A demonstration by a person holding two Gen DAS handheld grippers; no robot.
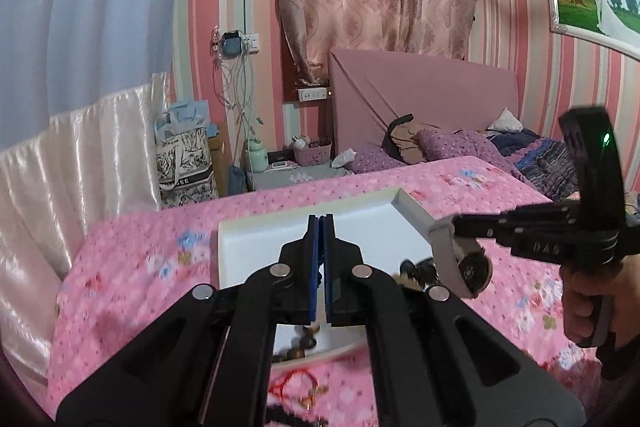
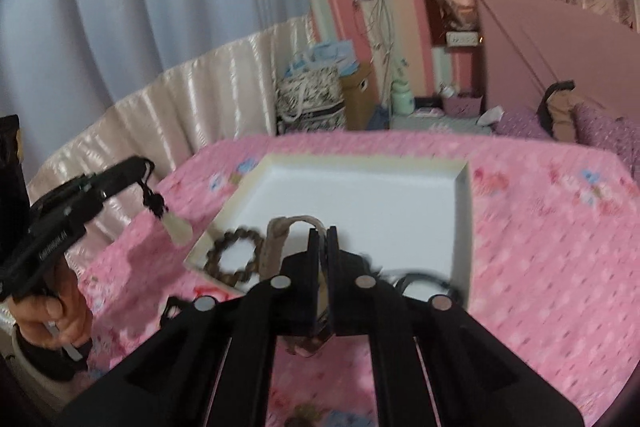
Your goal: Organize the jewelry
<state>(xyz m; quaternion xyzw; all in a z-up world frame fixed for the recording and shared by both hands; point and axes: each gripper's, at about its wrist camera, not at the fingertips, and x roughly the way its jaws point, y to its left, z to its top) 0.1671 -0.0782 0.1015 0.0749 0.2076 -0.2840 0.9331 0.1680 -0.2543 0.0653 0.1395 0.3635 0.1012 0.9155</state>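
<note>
A bed (image 2: 540,227) covered with a pink flowered sheet is seen, and a white shallow tray (image 2: 360,199) is laid on it. In the tray's near part a brown bead bracelet (image 2: 234,253) and a dark ring-shaped piece (image 2: 424,281) are found. A red cord (image 1: 296,385) is left on the sheet outside the tray. The right gripper (image 1: 450,233) is held above the tray, its jaws closed on a watch (image 1: 464,265) by the pale strap. The left gripper (image 2: 150,179) is closed on a black cord with a pale pendant (image 2: 178,227).
</note>
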